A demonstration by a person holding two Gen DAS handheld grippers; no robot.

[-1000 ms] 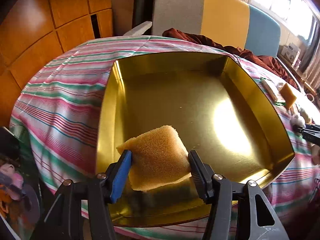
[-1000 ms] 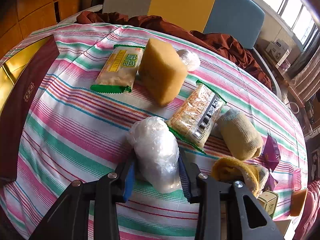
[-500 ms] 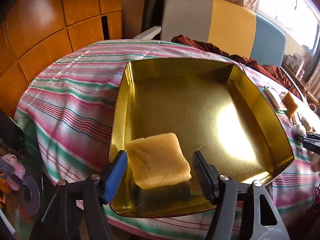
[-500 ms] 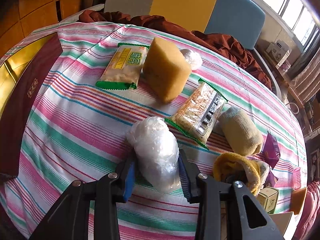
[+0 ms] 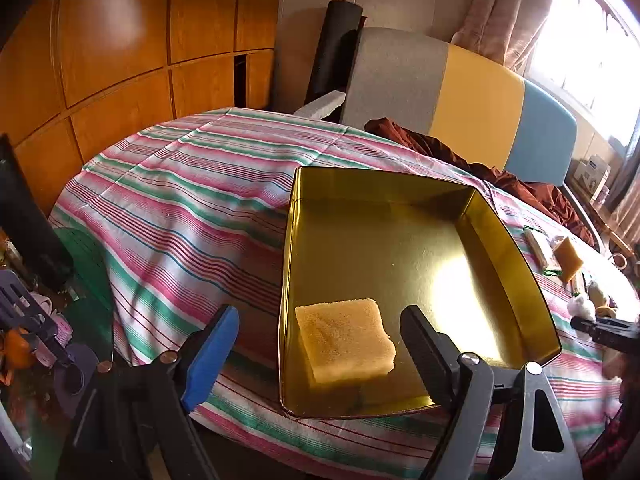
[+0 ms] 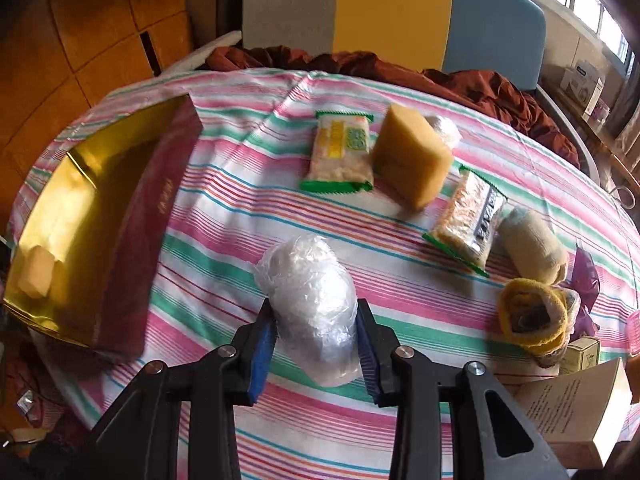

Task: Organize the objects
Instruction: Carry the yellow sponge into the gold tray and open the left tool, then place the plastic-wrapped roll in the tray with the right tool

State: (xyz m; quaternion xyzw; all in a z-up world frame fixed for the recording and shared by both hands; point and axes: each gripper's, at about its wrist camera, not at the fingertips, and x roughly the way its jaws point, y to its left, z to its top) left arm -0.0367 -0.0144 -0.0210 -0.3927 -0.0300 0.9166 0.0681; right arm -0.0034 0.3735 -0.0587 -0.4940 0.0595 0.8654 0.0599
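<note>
My left tongs point(image 5: 320, 344) are opening, the pads clear of the yellow sponge point(image 5: 345, 338), which lies flat in the near corner of the gold tin point(image 5: 516, 240); nothing is pressed between the jaws. I judge it set in the corner so the rest of the tin's floor stays free for more items. My right tongs point(image 6: 316, 350) are clenched on the plastic-wrapped bundle point(image 6: 310, 304), gripped across its narrow waist above the striped tabletop point(image 6: 224, 224), presumably the next item for the tin. Snack packets point(image 6: 340, 152), a second sponge point(image 6: 412, 160) and rolled socks point(image 6: 532, 246) wait beyond, well apart from the tin.
</note>
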